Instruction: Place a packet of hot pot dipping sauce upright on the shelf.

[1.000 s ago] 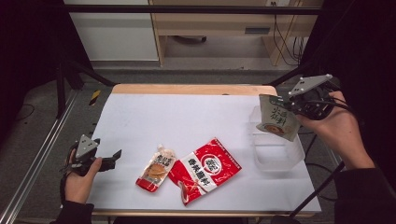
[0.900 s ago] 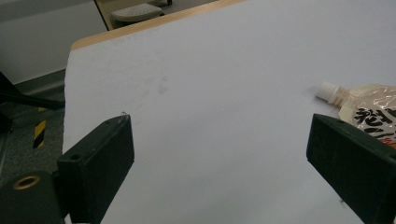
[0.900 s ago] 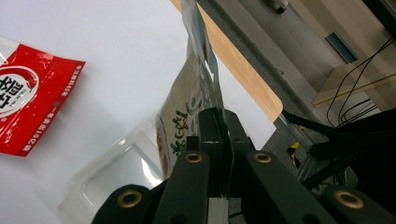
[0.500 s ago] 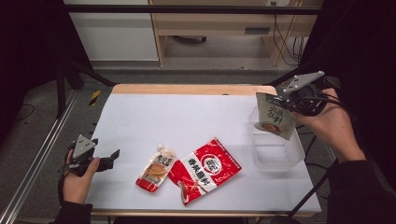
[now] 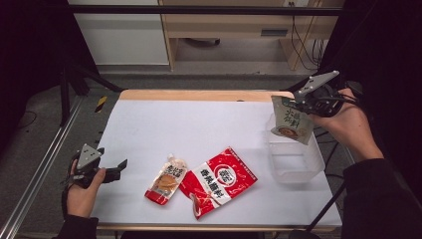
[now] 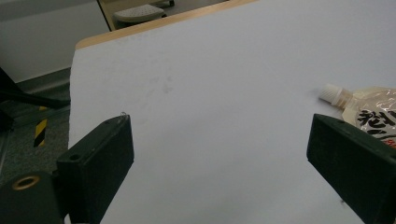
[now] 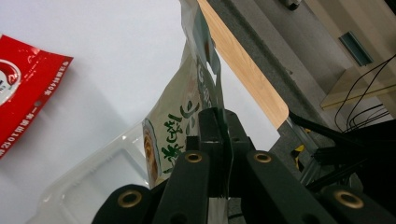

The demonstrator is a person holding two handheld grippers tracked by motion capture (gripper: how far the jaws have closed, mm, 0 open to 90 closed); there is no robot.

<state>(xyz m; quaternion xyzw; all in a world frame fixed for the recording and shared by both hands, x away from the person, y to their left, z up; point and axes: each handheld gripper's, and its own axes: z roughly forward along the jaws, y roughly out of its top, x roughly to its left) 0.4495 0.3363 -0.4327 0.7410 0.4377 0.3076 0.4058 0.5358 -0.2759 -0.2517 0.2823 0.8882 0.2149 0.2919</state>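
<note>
While the right hand-held gripper (image 5: 297, 103) hangs above the clear plastic tub (image 5: 293, 162) at the right side of the white surface (image 5: 199, 129), its jaws are clamped tight on the top edge of a green and white pouch (image 5: 290, 121). The pouch dangles over the tub. At the left edge, the left hand-held gripper (image 5: 117, 168) sits low with its jaws wide apart and nothing between them. A small spouted pouch (image 5: 166, 179) and a red packet (image 5: 219, 180) lie flat, touching, near the front.
</note>
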